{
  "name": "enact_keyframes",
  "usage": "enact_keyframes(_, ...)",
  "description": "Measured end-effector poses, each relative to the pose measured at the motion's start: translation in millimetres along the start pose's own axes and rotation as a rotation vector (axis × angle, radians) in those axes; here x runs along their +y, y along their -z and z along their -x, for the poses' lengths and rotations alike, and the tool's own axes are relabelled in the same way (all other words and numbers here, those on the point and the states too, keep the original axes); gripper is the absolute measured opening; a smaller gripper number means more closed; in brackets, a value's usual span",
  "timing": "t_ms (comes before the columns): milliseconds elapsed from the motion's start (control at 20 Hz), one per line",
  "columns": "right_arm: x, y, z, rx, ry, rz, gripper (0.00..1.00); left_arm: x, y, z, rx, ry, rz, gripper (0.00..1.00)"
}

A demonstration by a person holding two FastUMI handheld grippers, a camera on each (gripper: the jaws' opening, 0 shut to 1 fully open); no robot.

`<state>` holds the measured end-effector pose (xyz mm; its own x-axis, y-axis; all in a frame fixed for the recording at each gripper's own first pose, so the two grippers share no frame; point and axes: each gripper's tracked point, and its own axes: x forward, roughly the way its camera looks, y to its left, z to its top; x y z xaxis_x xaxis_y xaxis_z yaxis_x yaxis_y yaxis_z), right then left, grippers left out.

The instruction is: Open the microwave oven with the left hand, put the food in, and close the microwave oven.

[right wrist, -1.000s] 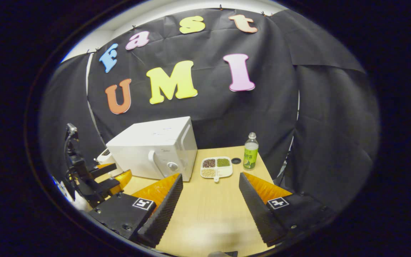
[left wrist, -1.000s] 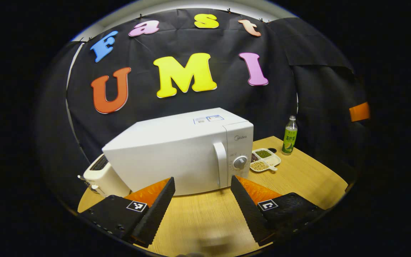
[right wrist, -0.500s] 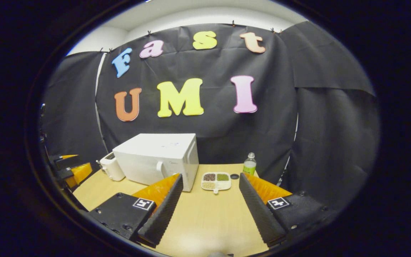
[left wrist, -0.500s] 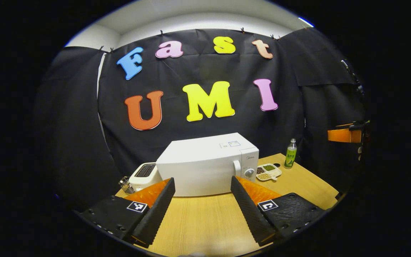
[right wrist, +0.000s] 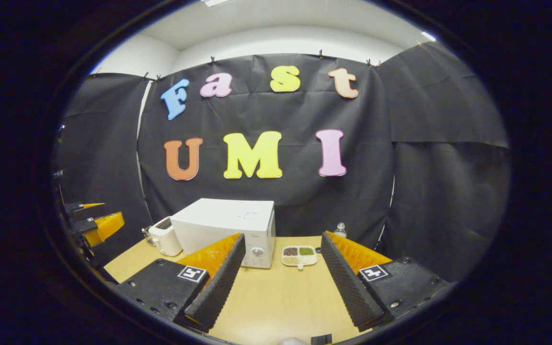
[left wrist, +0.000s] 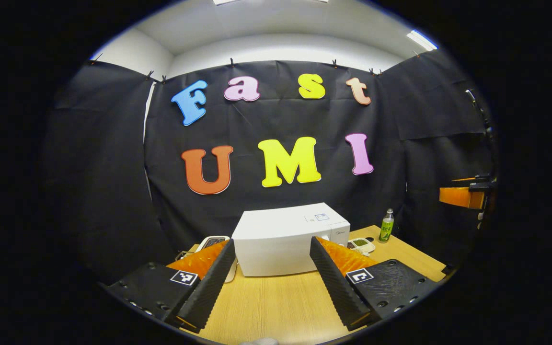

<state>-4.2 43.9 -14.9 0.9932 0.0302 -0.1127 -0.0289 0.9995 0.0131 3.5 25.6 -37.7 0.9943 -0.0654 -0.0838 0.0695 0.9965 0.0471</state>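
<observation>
On your wooden table (right wrist: 276, 297), from left to right: white toaster (right wrist: 166, 235), white microwave oven (right wrist: 230, 225) with its door closed, divided food tray (right wrist: 299, 255) just right of it, green bottle (left wrist: 386, 225) at the back right corner. Your left gripper (left wrist: 271, 282) sits near the table's front edge facing the microwave oven, jaws spread wide and holding nothing. Your right gripper (right wrist: 280, 282) is likewise spread wide and empty, well short of the food tray.
</observation>
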Motion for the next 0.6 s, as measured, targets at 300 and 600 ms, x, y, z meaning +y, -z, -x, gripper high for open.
enact_keyframes(300,1.1,-30.9,18.1,-0.047,0.032,-0.011,0.92,4.6,-26.8,18.5,-0.064,0.001,0.016,0.96)
enact_keyframes(600,6.7,-43.8,26.9,-0.076,0.033,0.0,0.92,14.6,-33.5,28.3,-0.076,-0.021,0.016,0.96)
